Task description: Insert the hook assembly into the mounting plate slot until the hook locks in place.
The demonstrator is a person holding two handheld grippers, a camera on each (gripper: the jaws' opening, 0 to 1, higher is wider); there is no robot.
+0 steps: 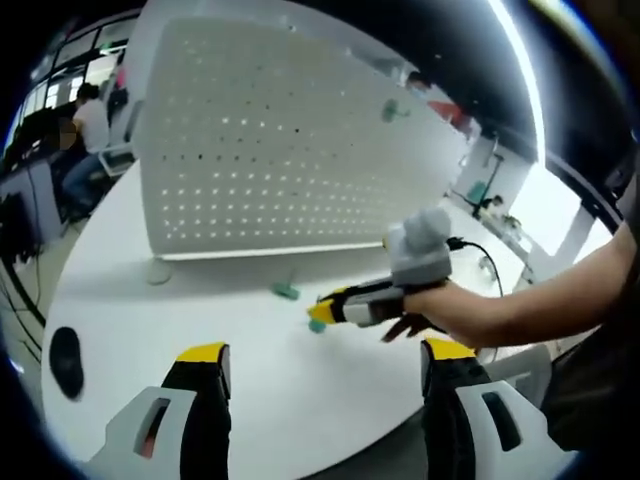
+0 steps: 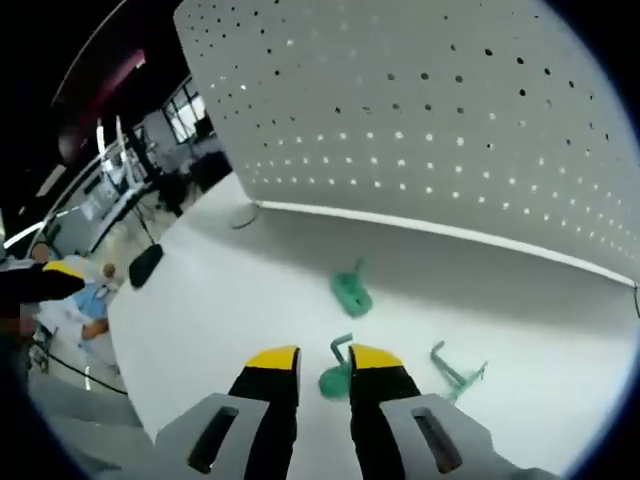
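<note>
A white pegboard stands upright on the white table, with one green hook hanging high on it. In the right gripper view, a green hook assembly lies on the table between the tips of my right gripper. The jaws sit narrowly apart, with a strip of table showing beside the hook. A hand holds that gripper low over the table in the left gripper view. My left gripper hovers wide open, holding nothing.
Two more green hooks lie loose on the table, one nearer the pegboard and one to the right. A black rounded object rests near the table's edge. A person sits at desks beyond.
</note>
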